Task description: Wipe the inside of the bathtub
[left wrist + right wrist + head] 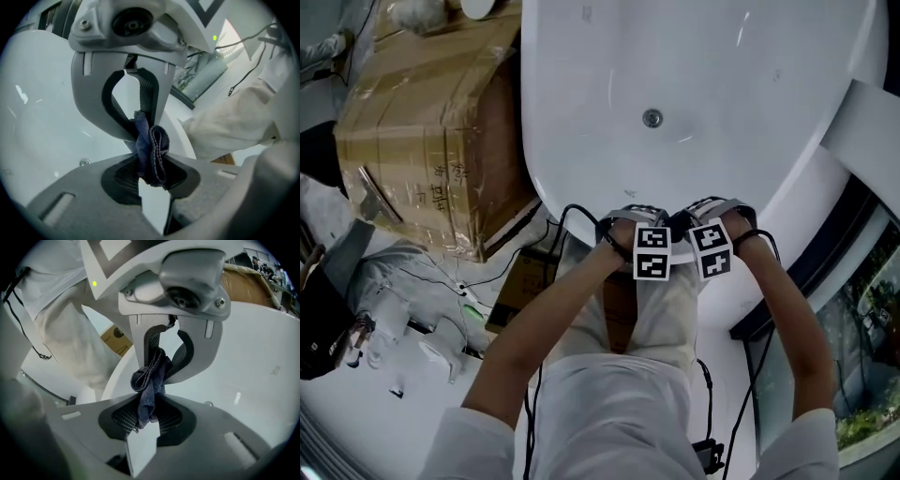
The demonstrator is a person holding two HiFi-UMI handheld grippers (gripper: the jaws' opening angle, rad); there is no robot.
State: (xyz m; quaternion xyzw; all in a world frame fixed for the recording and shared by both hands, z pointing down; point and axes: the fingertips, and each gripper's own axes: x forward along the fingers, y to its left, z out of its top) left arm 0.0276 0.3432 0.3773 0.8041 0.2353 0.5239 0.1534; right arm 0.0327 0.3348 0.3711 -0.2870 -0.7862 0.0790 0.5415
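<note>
The white bathtub (694, 66) fills the top of the head view, with its round drain (652, 117) in the floor. Both grippers hang side by side over the tub's near rim, the left gripper (642, 225) touching distance from the right gripper (712, 220). In the left gripper view the left gripper (149, 157) is shut on a bunched dark blue cloth (157, 140). The right gripper (150, 397) likewise pinches a dark blue cloth (150, 373). Whether it is one cloth I cannot tell; the head view hides it. Tub wall (42, 126) (262, 357) lies behind both.
A taped cardboard box (431, 131) stands left of the tub. Cables and white items (441, 328) lie on the floor at lower left. The person's white-clad legs (628, 375) are right below the grippers. A dark window frame (825, 253) runs along the right.
</note>
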